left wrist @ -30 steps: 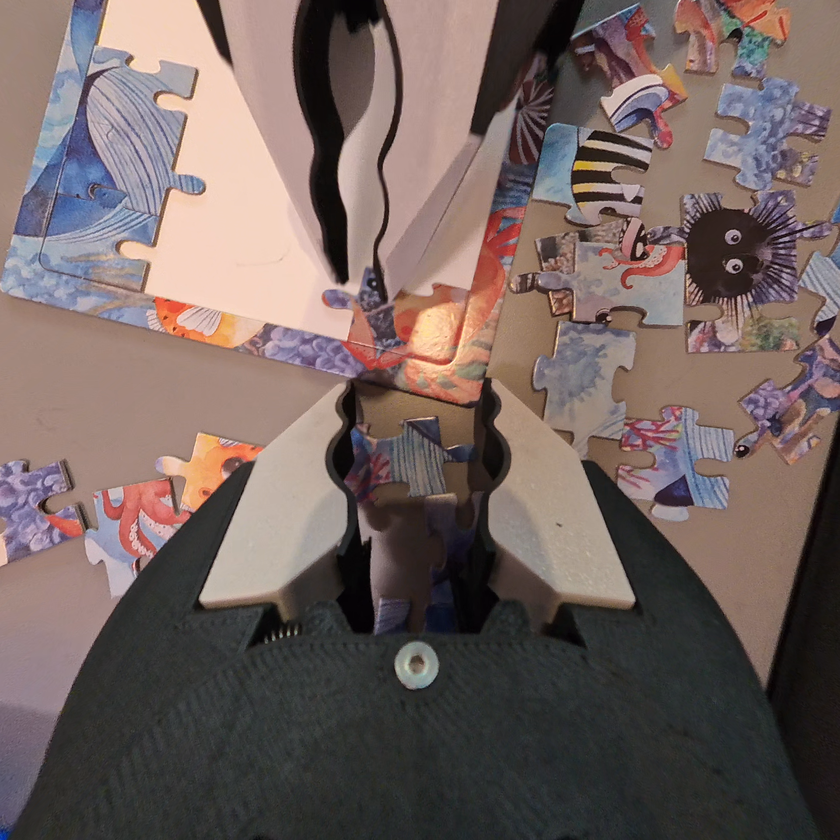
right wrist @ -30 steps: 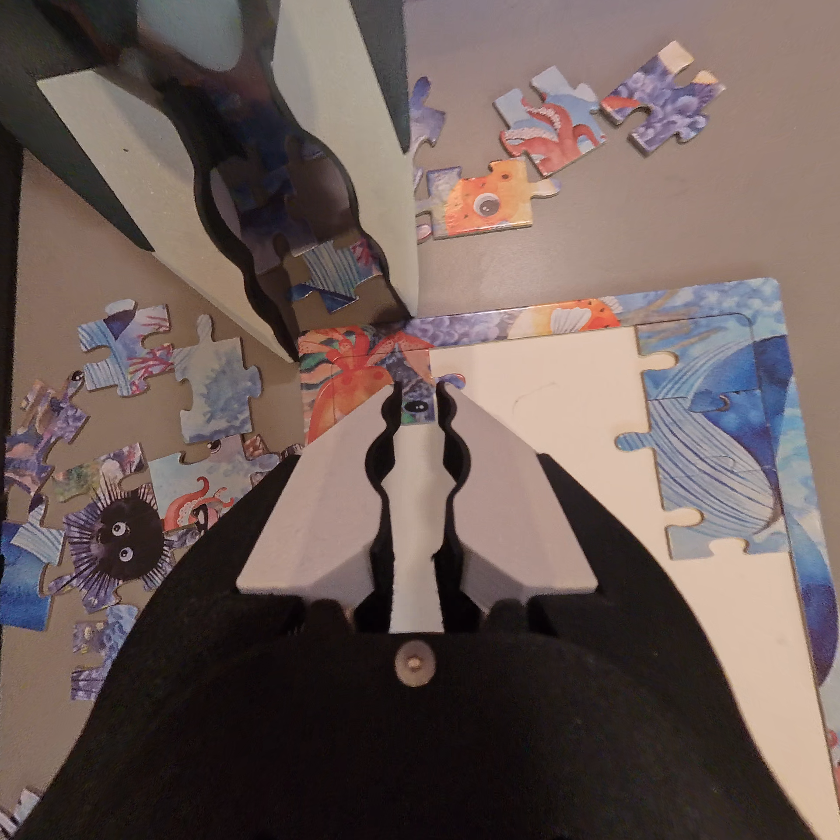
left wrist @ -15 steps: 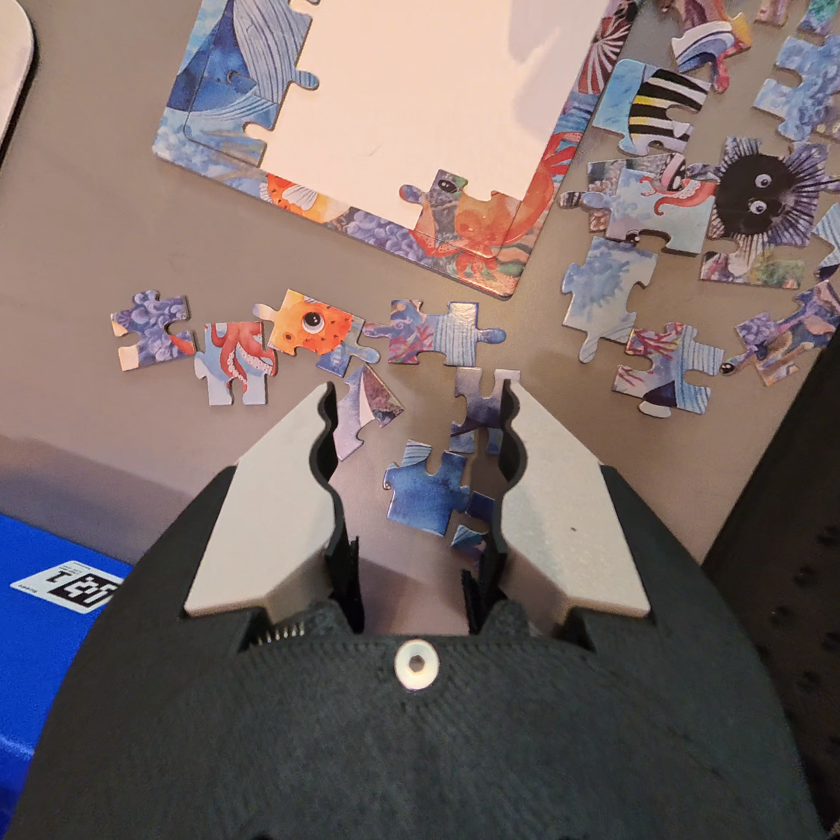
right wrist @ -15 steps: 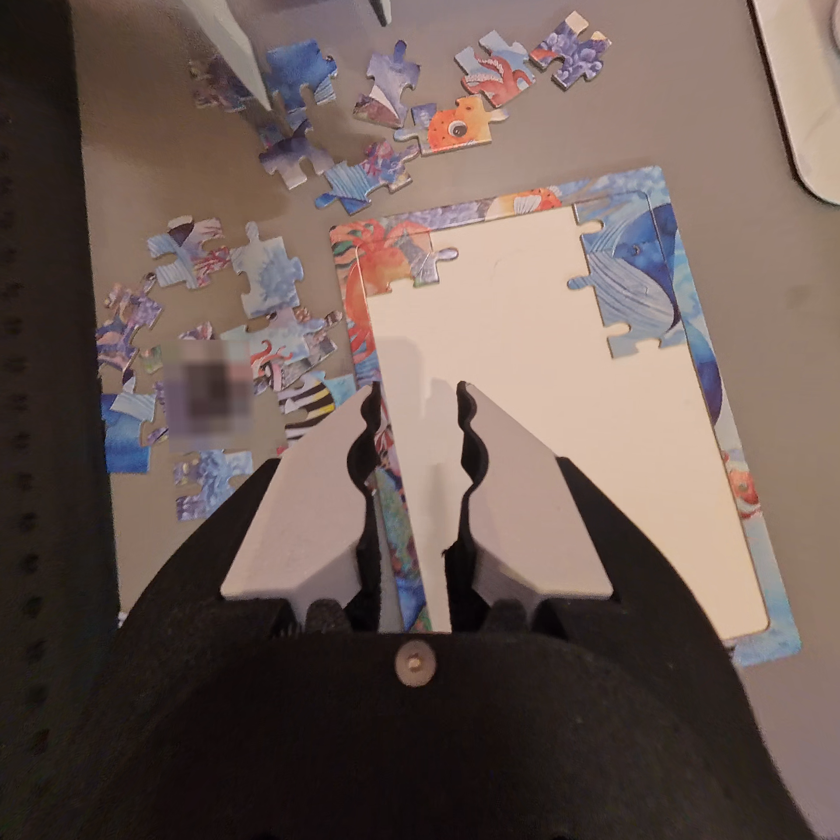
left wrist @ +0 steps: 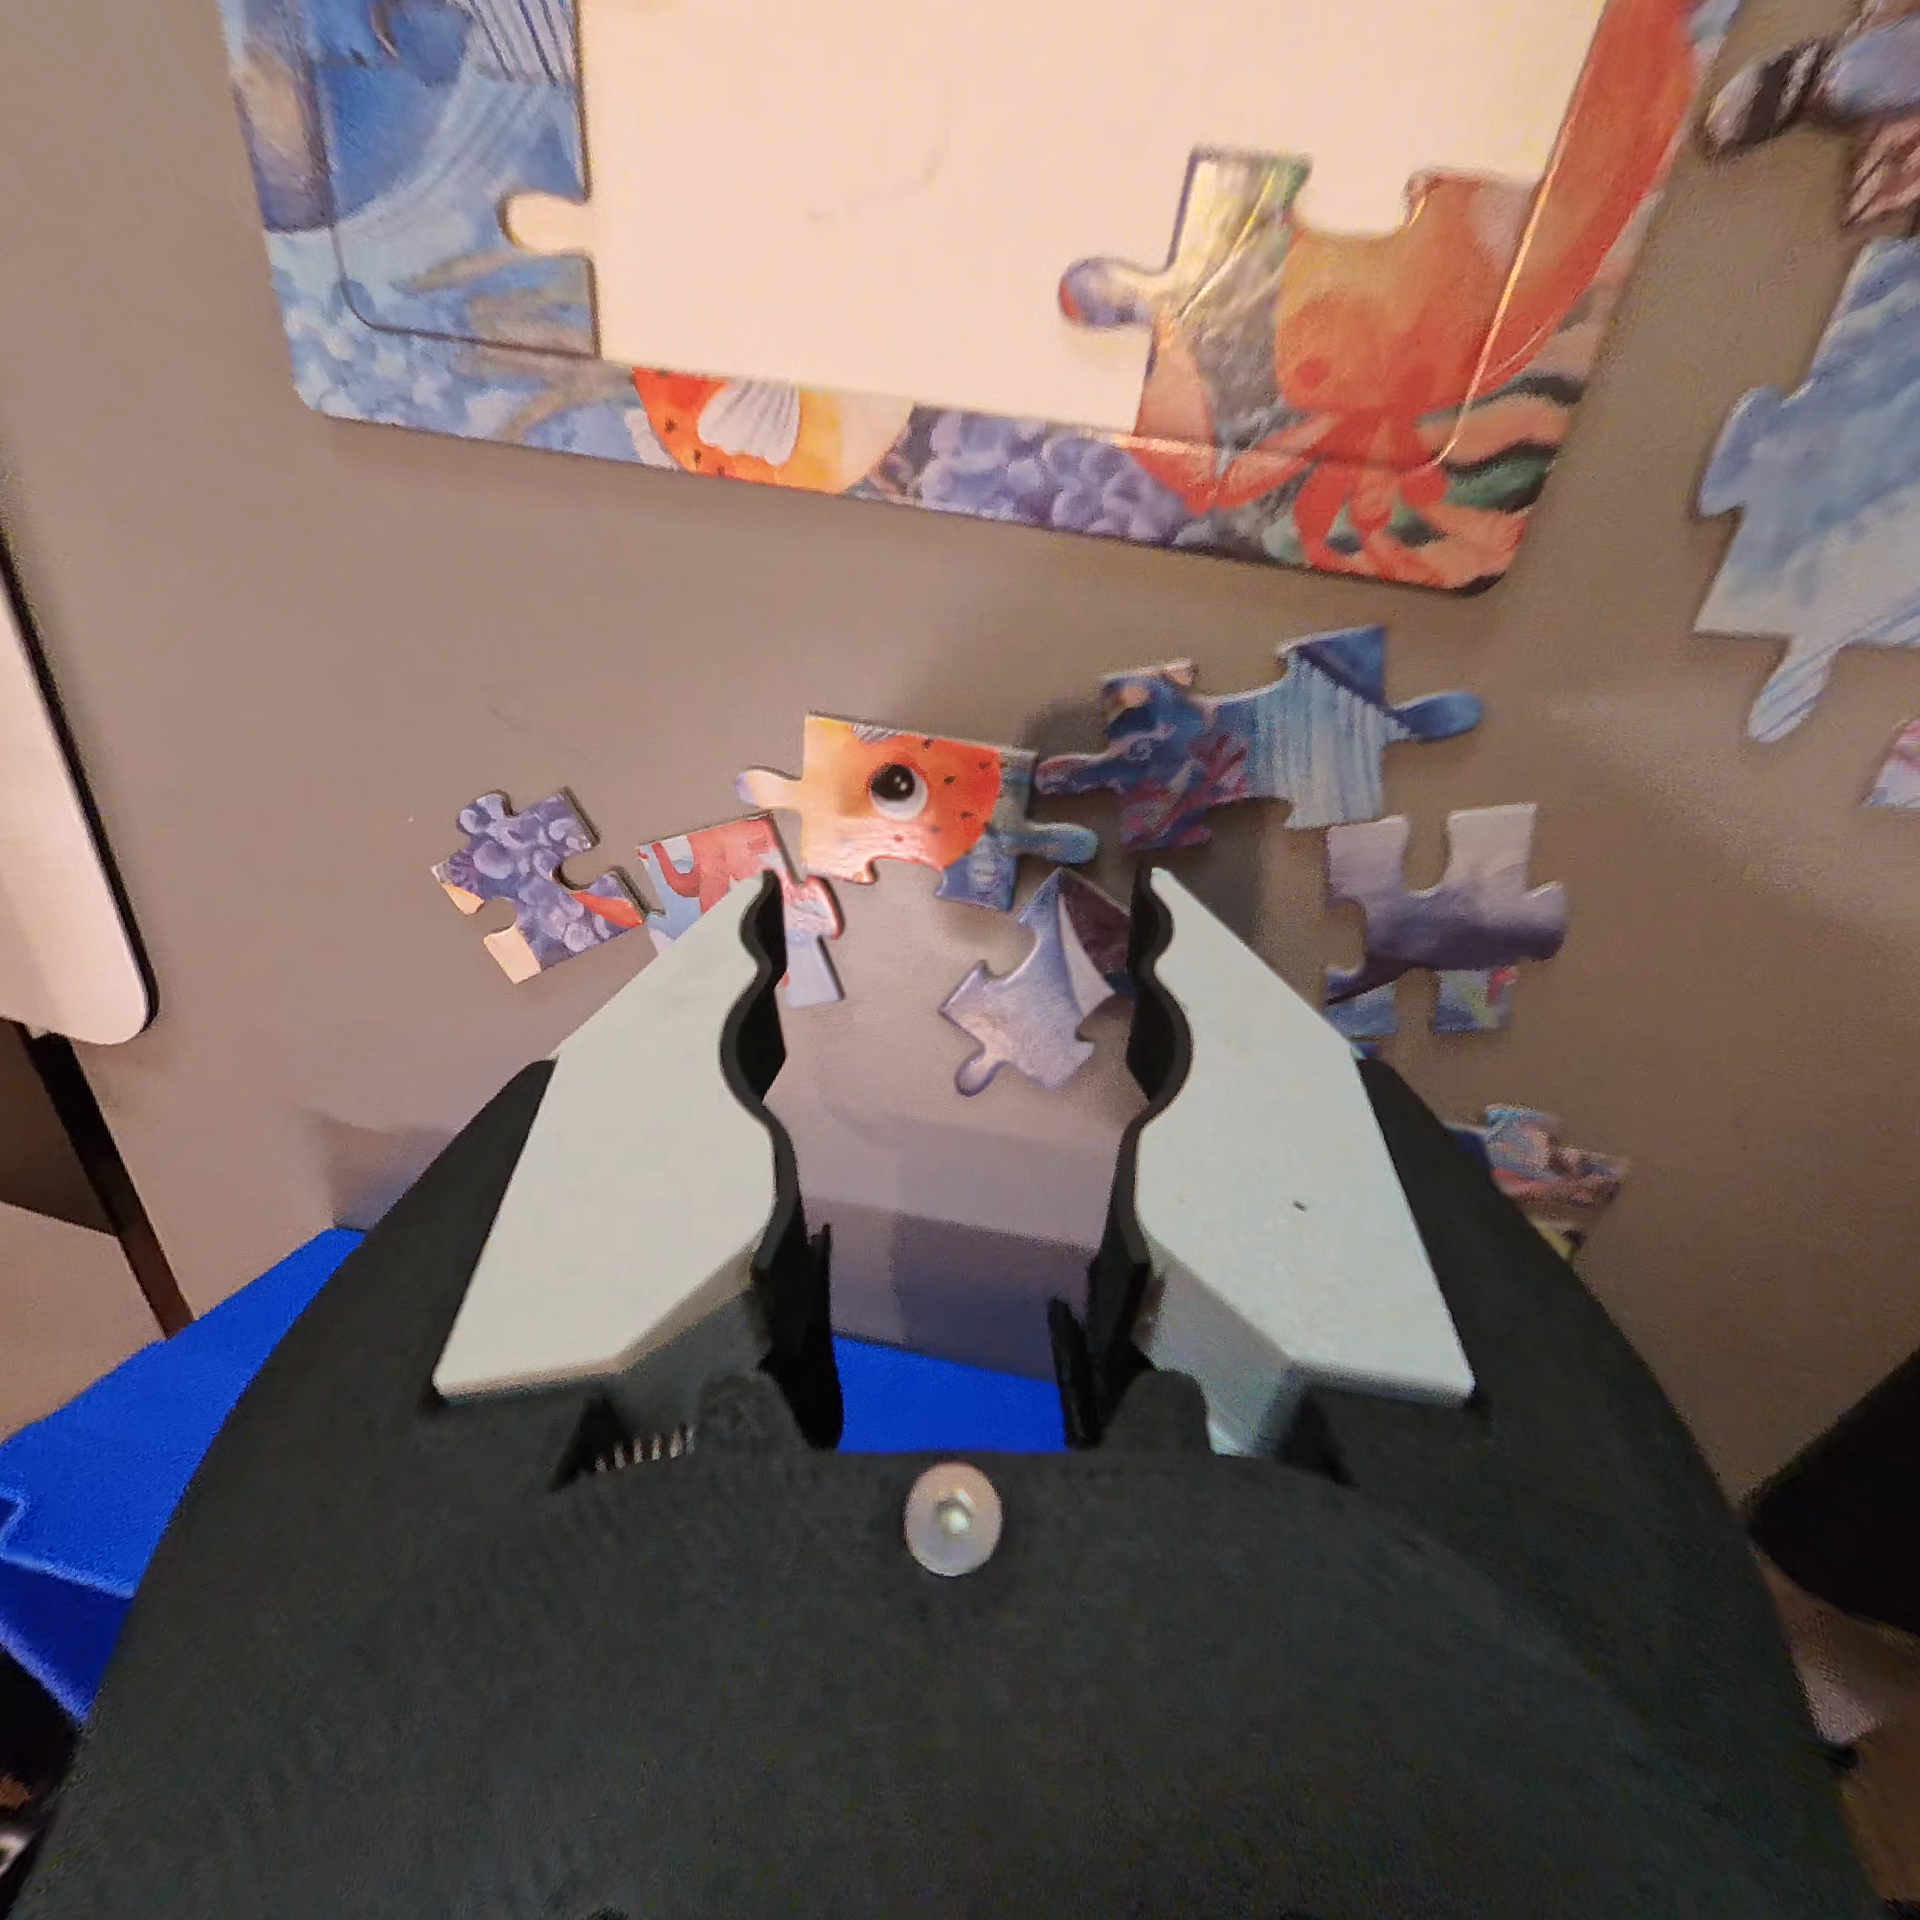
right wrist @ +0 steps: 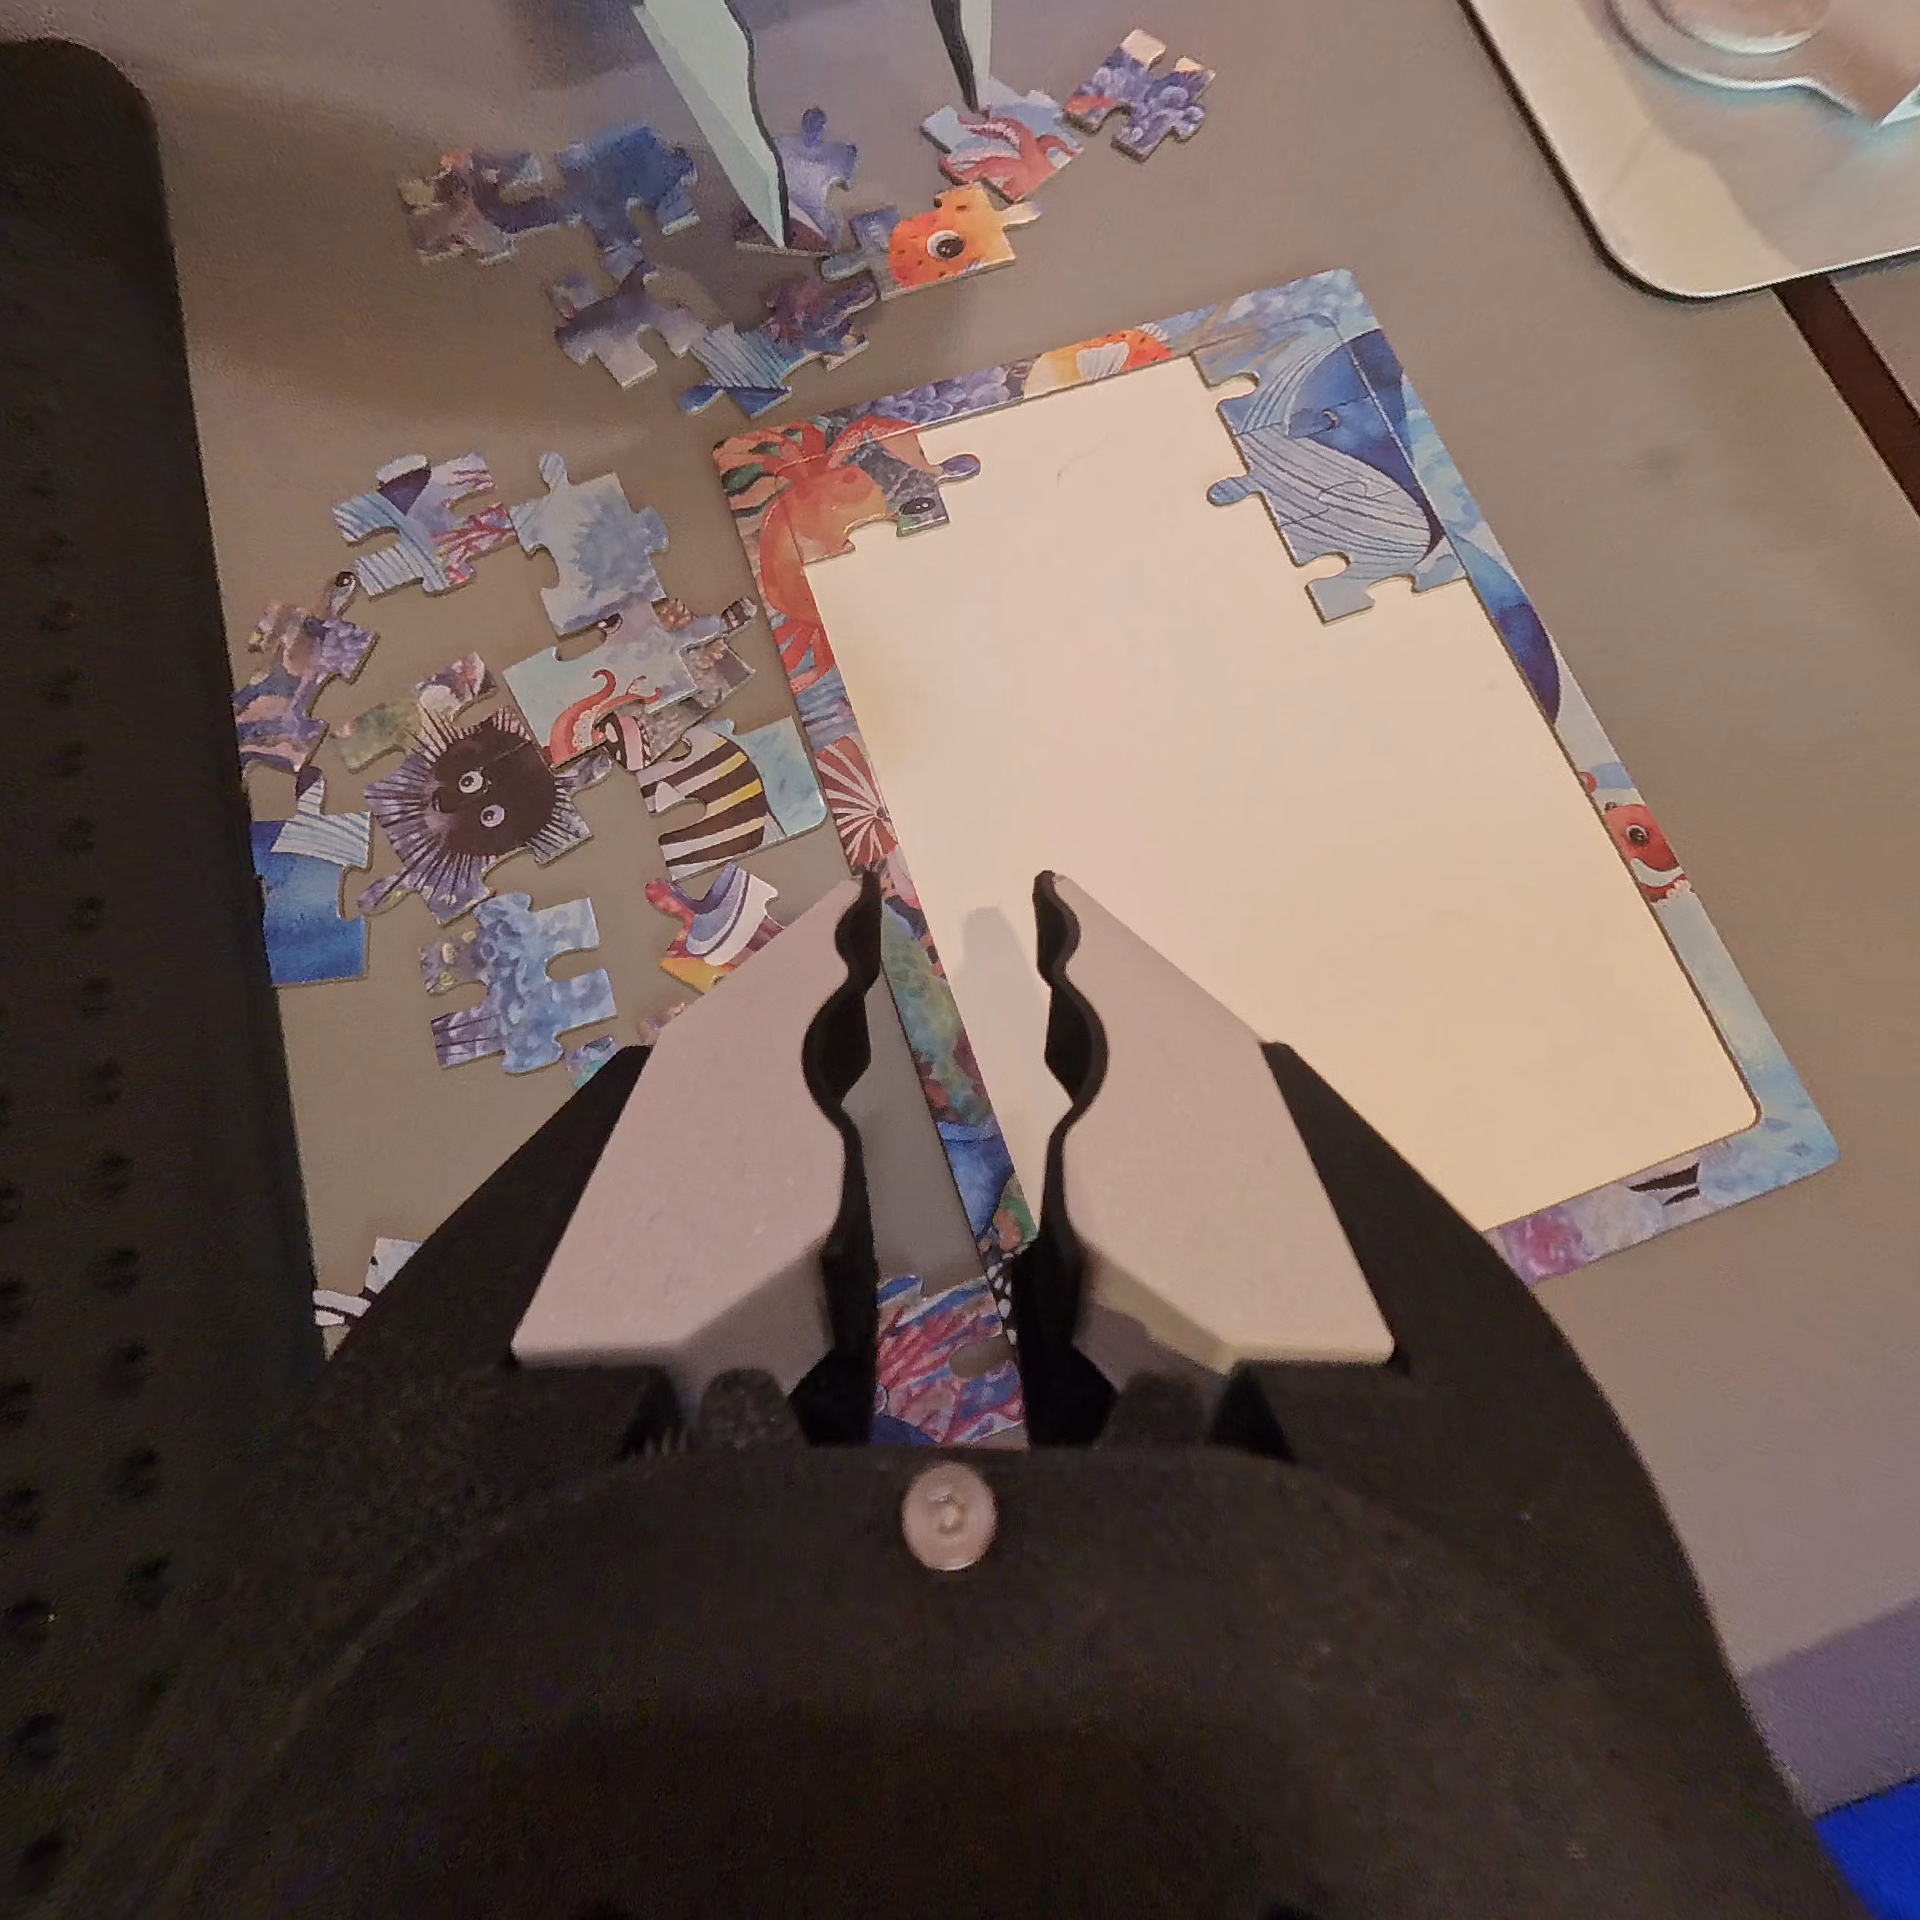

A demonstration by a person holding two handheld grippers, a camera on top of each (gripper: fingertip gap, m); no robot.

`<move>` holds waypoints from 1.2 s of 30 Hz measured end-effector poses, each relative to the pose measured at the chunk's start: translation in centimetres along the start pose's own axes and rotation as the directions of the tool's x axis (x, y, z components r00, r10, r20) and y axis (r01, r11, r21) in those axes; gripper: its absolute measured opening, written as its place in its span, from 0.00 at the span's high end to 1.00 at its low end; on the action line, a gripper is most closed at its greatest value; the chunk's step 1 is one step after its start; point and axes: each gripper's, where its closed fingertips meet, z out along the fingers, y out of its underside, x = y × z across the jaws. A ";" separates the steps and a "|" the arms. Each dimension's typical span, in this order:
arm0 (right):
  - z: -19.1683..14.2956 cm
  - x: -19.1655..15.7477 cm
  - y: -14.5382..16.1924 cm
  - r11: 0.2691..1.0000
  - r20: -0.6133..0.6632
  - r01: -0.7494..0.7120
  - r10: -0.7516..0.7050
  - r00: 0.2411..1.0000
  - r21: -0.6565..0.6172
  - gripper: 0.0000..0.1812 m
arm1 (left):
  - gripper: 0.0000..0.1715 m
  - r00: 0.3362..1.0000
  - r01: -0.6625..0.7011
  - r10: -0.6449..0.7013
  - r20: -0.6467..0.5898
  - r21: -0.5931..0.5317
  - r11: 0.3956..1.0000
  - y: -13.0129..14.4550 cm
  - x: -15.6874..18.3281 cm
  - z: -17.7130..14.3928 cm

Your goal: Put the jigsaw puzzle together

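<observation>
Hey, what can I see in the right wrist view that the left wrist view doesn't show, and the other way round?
Only the right wrist view shows the black sea urchin piece, the striped fish piece, the far end of the puzzle tray with its clownfish border, and the open right gripper above the tray's edge.

Only the left wrist view shows the blue box below the table edge.

Both share the orange pufferfish piece, the placed octopus corner piece, and the open left gripper over the loose pieces.
</observation>
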 end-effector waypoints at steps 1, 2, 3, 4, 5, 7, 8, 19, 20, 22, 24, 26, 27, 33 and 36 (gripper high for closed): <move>-0.1 0.1 0.1 1.000 -0.003 -0.003 0.003 1.000 0.006 0.85 | 0.62 1.000 -0.017 0.017 -0.010 -0.024 1.000 0.3 -0.2 0.4; -0.1 0.2 0.1 1.000 -0.005 -0.005 0.005 1.000 0.011 0.85 | 0.62 0.999 -0.033 0.032 -0.020 -0.041 0.999 0.6 -0.4 0.7; -0.2 0.4 0.2 1.000 -0.007 -0.006 0.006 1.000 0.013 0.85 | 0.62 0.998 -0.042 0.040 -0.041 -0.049 0.998 0.7 -0.3 1.0; -0.2 0.6 0.3 1.000 -0.011 -0.008 0.008 1.000 0.013 0.85 | 0.64 0.997 -0.045 0.043 -0.061 -0.036 0.998 0.5 -0.3 1.1; -0.3 0.8 0.4 1.000 -0.015 -0.010 0.011 1.000 0.015 0.85 | 0.64 0.997 -0.050 0.049 -0.059 -0.029 0.998 0.3 -0.6 1.2; -0.4 1.0 0.6 1.000 -0.011 -0.023 0.023 1.000 0.022 0.85 | 0.65 0.995 -0.057 0.054 -0.084 -0.031 0.998 0.3 -0.5 1.3; -0.4 1.1 0.7 0.999 -0.010 -0.026 0.027 1.000 0.024 0.85 | 0.65 0.994 -0.063 0.060 -0.093 -0.033 0.997 0.2 -0.4 1.4; -0.1 1.4 1.2 0.999 -0.004 -0.039 0.039 0.999 0.027 0.86 | 0.79 0.982 -0.094 0.090 -0.166 -0.018 0.995 -0.4 0.0 1.6; -0.1 1.4 1.2 0.999 -0.003 -0.041 0.041 0.999 0.030 0.86 | 0.79 0.982 -0.096 0.091 -0.166 -0.018 0.995 -0.4 0.0 1.6; -0.2 1.4 1.2 0.998 -0.002 -0.043 0.044 0.999 0.035 0.86 | 0.79 0.983 -0.090 0.085 -0.165 -0.020 0.996 -0.4 0.0 1.6; -0.3 1.5 1.2 0.998 -0.003 -0.044 0.044 0.999 0.038 0.87 | 0.80 0.985 -0.058 0.057 -0.161 -0.002 0.998 -1.0 -0.2 1.7; -0.3 1.4 1.1 0.998 -0.001 -0.043 0.043 0.999 0.041 0.87 | 0.83 0.987 -0.018 0.020 -0.160 0.013 1.000 -1.4 -0.4 1.7; -0.3 1.4 1.1 0.998 -0.001 -0.043 0.043 0.999 0.043 0.87 | 0.84 0.987 0.004 0.000 -0.160 0.029 1.000 -1.7 -0.6 1.7; -0.8 1.5 1.2 0.997 0.007 -0.049 0.048 0.999 0.057 0.86 | 0.71 0.988 0.065 -0.055 -0.143 0.072 0.995 -1.7 -1.9 1.2; -1.0 1.2 1.4 0.998 0.010 -0.043 0.043 0.999 0.042 0.86 | 0.66 0.990 0.034 -0.029 -0.137 0.031 0.999 -1.4 -1.9 1.8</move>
